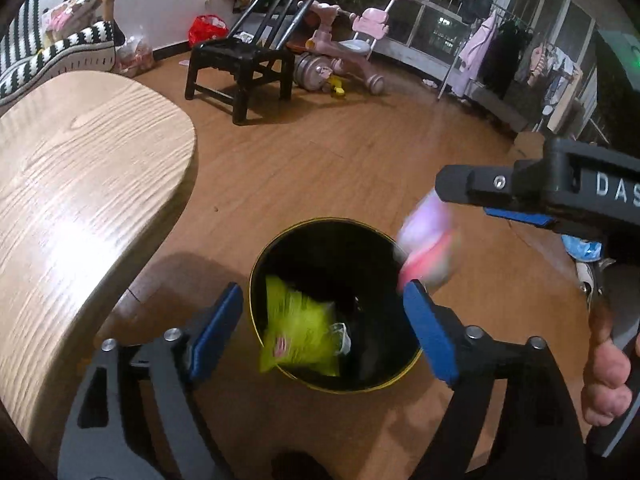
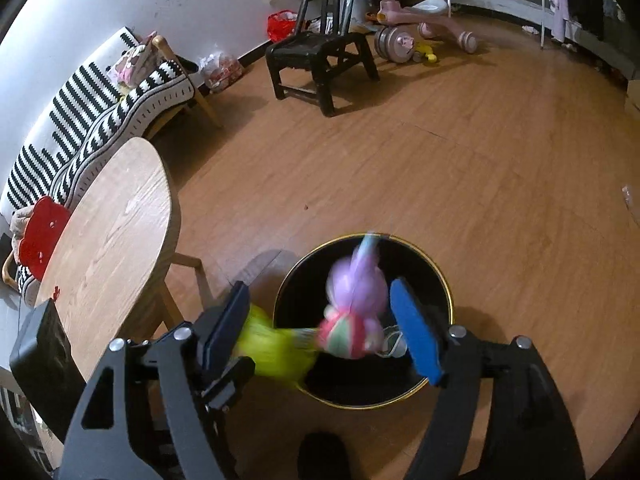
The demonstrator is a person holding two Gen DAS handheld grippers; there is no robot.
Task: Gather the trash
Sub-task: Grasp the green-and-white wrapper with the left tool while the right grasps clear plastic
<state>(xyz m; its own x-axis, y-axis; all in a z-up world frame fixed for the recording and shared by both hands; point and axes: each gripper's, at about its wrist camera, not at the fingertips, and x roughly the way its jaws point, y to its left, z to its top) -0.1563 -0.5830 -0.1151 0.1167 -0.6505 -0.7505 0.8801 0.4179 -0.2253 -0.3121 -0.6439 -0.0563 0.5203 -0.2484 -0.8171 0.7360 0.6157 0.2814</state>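
A black trash bin (image 1: 320, 232) with a gold rim stands on the wood floor, also in the right wrist view (image 2: 440, 280). My left gripper (image 1: 324, 332) is open above it; a blurred yellow-green wrapper (image 1: 298, 334) is in mid-air at the bin's mouth, also blurred in the right wrist view (image 2: 272, 346). My right gripper (image 2: 320, 328) is open over the bin; a blurred purple and pink wrapper (image 2: 354, 308) is loose between its fingers, also in the left wrist view (image 1: 426, 240).
A round wooden table (image 1: 80, 184) stands left of the bin, also in the right wrist view (image 2: 112, 224). A black chair (image 1: 240, 64), a pink tricycle (image 1: 344, 48) and a striped sofa (image 2: 92, 120) stand farther back.
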